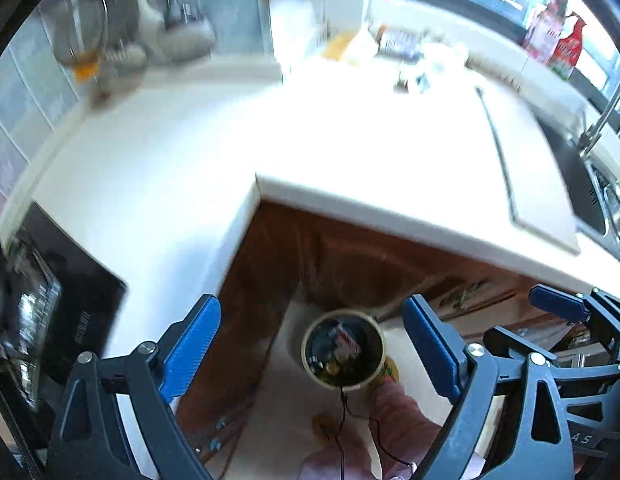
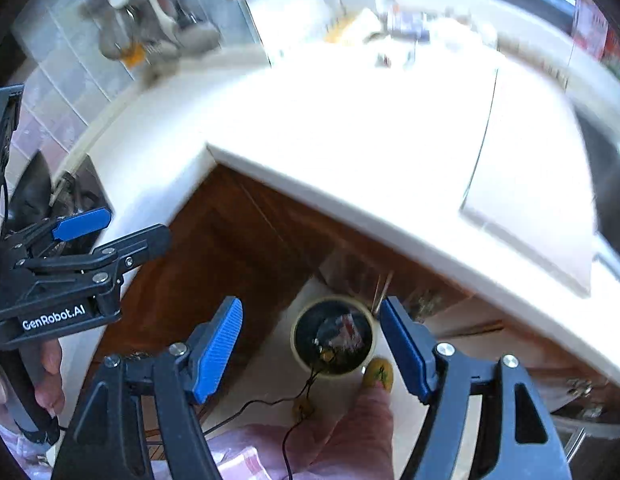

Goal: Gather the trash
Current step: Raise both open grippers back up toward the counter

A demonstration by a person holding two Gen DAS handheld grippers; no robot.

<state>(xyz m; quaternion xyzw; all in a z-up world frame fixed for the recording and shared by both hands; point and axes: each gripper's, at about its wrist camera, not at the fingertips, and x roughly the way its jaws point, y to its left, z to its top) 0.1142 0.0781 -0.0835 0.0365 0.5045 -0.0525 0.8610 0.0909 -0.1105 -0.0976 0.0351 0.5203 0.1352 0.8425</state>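
A round cream-rimmed trash bin (image 1: 304, 350) (image 2: 292, 340) with a dark liner stands on the floor by the brown cabinet corner. Inside it lie a red-and-white wrapper (image 1: 346, 338) (image 2: 348, 330) and other scraps. My left gripper (image 1: 312, 304) hangs high above the bin, open, with nothing between its blue pads. My right gripper (image 2: 312, 306) is beside it at about the same height, also open and empty. Each view catches the other gripper at its edge: a right finger (image 1: 558, 306) and a left finger (image 2: 81, 224).
A bright white L-shaped countertop (image 1: 350, 140) (image 2: 350, 128) juts out over the cabinets. On it are a white board (image 1: 522, 184), a sink (image 1: 602, 200) at the right, a black hob (image 1: 49, 300) at the left and blurred packets (image 1: 350, 46) at the back. A person's pink trouser leg (image 2: 350, 432) and yellow slipper (image 2: 378, 374) are next to the bin.
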